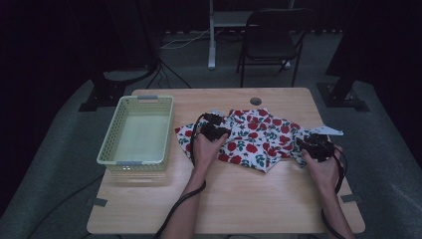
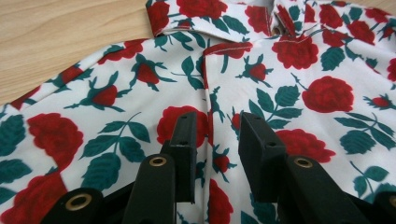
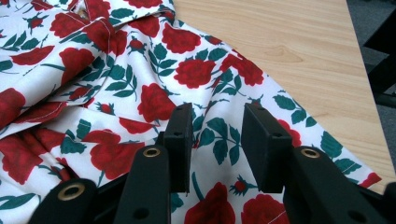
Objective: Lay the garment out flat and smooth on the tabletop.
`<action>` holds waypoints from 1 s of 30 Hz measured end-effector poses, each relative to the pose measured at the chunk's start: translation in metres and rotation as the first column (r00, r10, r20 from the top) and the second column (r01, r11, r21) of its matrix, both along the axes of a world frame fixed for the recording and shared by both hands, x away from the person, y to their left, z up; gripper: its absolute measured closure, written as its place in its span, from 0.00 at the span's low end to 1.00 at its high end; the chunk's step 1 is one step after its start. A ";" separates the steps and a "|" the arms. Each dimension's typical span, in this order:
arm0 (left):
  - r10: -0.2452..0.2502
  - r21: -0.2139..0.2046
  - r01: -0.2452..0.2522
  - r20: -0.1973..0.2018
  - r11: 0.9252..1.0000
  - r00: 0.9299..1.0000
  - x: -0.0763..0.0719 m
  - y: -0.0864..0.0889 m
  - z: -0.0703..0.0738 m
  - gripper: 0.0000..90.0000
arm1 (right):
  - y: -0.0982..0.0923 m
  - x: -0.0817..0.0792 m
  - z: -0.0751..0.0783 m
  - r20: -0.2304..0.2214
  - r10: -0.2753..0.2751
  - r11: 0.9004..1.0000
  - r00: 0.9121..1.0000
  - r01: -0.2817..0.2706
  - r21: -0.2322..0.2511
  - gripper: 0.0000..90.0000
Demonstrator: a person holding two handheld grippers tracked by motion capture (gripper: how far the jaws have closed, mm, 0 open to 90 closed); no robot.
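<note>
Rose-print garment [image 1: 256,139] lies crumpled mid-surface [image 1: 224,199], right of the basket [image 1: 137,130]. Left tool [image 2: 215,140] and right tool [image 3: 215,135] both stand narrowly parted over cloth, pinching nothing. Thin, limp, probably slippery; best pinched at seams or hem edges.

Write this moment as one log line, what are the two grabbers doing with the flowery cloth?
left gripper: open, on rose-print cloth | right gripper: open, at cloth's right edge | basket: beside cloth, nothing inside | cloth: crumpled on table

Wood table [image 1: 234,199]. Rose-print cloth [image 1: 259,139] lies crumpled on it, under both sets of jaws. Green basket [image 1: 112,134] well left of left jaws.
</note>
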State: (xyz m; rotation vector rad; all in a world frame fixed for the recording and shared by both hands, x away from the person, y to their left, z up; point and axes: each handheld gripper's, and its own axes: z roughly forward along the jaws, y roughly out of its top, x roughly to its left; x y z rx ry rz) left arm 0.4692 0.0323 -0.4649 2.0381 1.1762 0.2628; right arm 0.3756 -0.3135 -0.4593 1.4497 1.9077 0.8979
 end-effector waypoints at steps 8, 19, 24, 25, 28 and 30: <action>-0.011 0.032 0.012 -0.030 0.999 0.999 0.010 -0.007 -0.002 0.75 | 0.001 0.001 -0.002 -0.001 0.006 1.000 1.000 -0.006 0.003 0.71; -0.019 0.043 0.020 -0.027 0.999 0.999 0.011 -0.016 -0.005 0.77 | 0.002 0.003 -0.006 -0.012 0.007 1.000 1.000 -0.007 0.003 0.70; -0.024 0.068 0.025 -0.017 0.997 1.000 0.010 -0.022 -0.005 0.95 | 0.004 0.003 -0.007 -0.013 0.006 1.000 1.000 -0.006 0.003 0.70; -0.030 0.070 0.031 -0.015 0.997 0.999 0.009 -0.022 -0.004 0.97 | 0.004 0.003 -0.007 -0.013 0.006 1.000 1.000 -0.006 0.004 0.70; -0.042 0.071 0.043 -0.013 0.997 0.999 0.007 -0.022 -0.004 0.99 | 0.005 0.004 -0.008 -0.017 0.006 1.000 1.000 -0.006 0.002 0.70; -0.042 0.065 0.043 -0.009 0.997 0.999 0.006 -0.022 -0.002 0.99 | 0.005 0.004 -0.008 -0.018 0.008 1.000 1.000 -0.008 -0.001 0.70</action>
